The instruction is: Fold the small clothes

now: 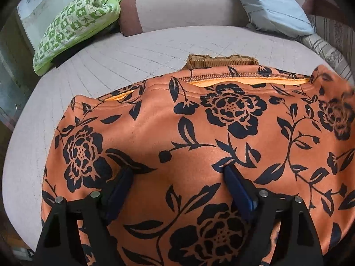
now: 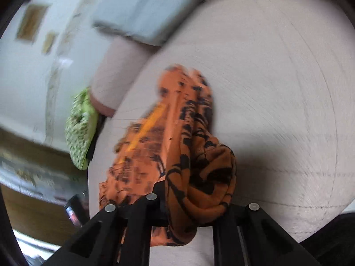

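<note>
With the orange floral garment bunched in the pinching right gripper and the left gripper spread, an uneven fold is probably risked.

Green patterned cushion lying far left on grey mattress, pale blue pillow sitting far right.

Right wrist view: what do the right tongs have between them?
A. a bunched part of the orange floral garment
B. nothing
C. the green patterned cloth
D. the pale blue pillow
A: the right tongs are shut on a gathered fold of the orange floral garment, lifting it above the pale bed surface.
</note>
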`<state>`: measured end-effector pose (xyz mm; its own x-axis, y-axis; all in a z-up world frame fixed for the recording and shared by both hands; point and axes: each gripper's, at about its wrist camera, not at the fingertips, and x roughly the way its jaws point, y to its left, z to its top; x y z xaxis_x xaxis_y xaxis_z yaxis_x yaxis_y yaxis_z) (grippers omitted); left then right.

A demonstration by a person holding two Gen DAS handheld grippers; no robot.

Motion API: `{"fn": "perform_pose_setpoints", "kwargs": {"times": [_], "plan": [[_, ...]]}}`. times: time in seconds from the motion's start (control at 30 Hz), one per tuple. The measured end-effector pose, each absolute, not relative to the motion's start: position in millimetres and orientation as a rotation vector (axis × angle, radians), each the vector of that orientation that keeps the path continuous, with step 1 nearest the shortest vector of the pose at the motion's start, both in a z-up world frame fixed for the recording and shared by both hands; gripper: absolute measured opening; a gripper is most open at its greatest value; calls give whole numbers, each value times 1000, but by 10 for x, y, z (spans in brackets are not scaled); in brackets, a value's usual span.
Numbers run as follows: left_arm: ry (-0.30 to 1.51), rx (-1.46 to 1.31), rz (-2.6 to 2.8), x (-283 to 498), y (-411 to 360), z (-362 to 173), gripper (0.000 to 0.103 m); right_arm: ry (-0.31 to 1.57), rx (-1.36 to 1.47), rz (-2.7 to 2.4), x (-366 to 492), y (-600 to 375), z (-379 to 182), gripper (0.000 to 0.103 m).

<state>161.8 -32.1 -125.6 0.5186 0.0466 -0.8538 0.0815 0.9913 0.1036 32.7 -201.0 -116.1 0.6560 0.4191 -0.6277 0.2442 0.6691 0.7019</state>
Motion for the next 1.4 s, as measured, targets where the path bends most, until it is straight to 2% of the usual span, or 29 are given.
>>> {"fn": "perform_pose_setpoints", "kwargs": {"times": [0.07,0.1,0.13,0.17,0.23,0.37,0.53,0.67,0.7,0.73,0.87,0.97,1.17,1.3,1.4], "plan": [[1029,96,-42,1668,-237,-1231,83,829,748,164,376,-1759,-788,13],[1026,61,-55,1686,-179,-1217,77,805,685,203,412,-1566,-573,13],[1019,-5,-71,1668,-47,-1140,64,789,646,229,431,-1424,-440,13],[1018,-58,-73,1647,79,-1079,59,774,609,260,451,-1255,-309,13],[966,-205,-49,1513,519,-840,56,744,519,332,485,-802,-48,13],[813,-281,91,1079,1346,-439,56,731,379,469,486,80,155,13],[783,-352,274,541,2351,-381,57,819,203,594,423,1280,-181,13],[831,-393,295,433,2655,-542,57,1051,7,567,417,2022,-1109,15],[837,-408,274,416,2684,-557,57,1021,-61,572,344,2131,-1231,17],[831,-413,262,407,2672,-551,57,969,-105,566,274,2174,-1198,19],[828,-455,158,510,2505,-478,58,985,-87,646,224,2195,-1058,69],[838,-494,39,609,2363,-404,59,953,-38,708,105,2046,-882,69],[842,-424,-167,706,1751,-253,60,868,298,660,-62,840,-640,69],[1042,-268,-38,795,1490,-775,60,837,469,525,192,189,-601,69],[1065,-339,-50,736,1643,-1058,70,908,512,540,481,-10,-750,69]]}}
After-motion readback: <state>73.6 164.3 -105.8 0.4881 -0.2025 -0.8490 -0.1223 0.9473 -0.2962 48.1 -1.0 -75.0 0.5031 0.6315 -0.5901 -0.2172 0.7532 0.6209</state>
